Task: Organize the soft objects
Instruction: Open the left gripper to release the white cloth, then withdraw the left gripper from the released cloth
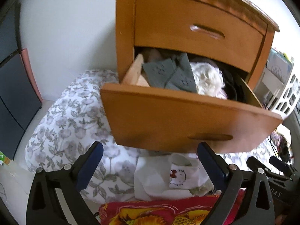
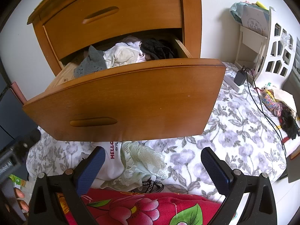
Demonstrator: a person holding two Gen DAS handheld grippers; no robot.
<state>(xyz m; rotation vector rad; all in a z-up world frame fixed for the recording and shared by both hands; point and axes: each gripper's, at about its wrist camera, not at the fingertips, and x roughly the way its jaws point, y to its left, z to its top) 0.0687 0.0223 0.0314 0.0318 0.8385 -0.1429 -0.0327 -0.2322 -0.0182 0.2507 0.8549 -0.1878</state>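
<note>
While the bed [image 2: 234, 131] with its floral cover fills the near ground, the nightstand [image 2: 191, 18] stands at its far edge, upper drawer shut, lower drawer [image 2: 131, 97] pulled out over the cover.

Drawer contents, left to right in the right wrist view: grey cloth [image 2: 91, 61], cream cloth [image 2: 121, 56], black lace [image 2: 159, 49]. All lie loose and heaped, none folded.

Red blanket [image 2: 142, 208]: floral print, nearest edge of both views, under the tools.

Unsorted pile on the cover, just below the drawer front and between it and the blanket: white sock [image 2: 110, 161] with red lettering, long axis running near to far; pale lace piece [image 2: 144, 159], crumpled, touching the sock on its right; black printed strap [image 2: 150, 184], partly tucked beneath the lace.

Left gripper [image 1: 150, 164]: jaws spread wide, nothing between them, raised over a white cloth [image 1: 161, 178] with a small cartoon print.

Right gripper [image 2: 152, 166]: jaws spread wide, nothing pinched; sock and lace lie directly ahead between its fingers, the sock close to the left finger.

Judgement: the right gripper is the better placed; the lace lies centred in its gap, the drawer opening straight beyond and above.

Right margin: white shelf [image 2: 277, 56], charger [image 2: 240, 76] with cable, craft oddments.
</note>
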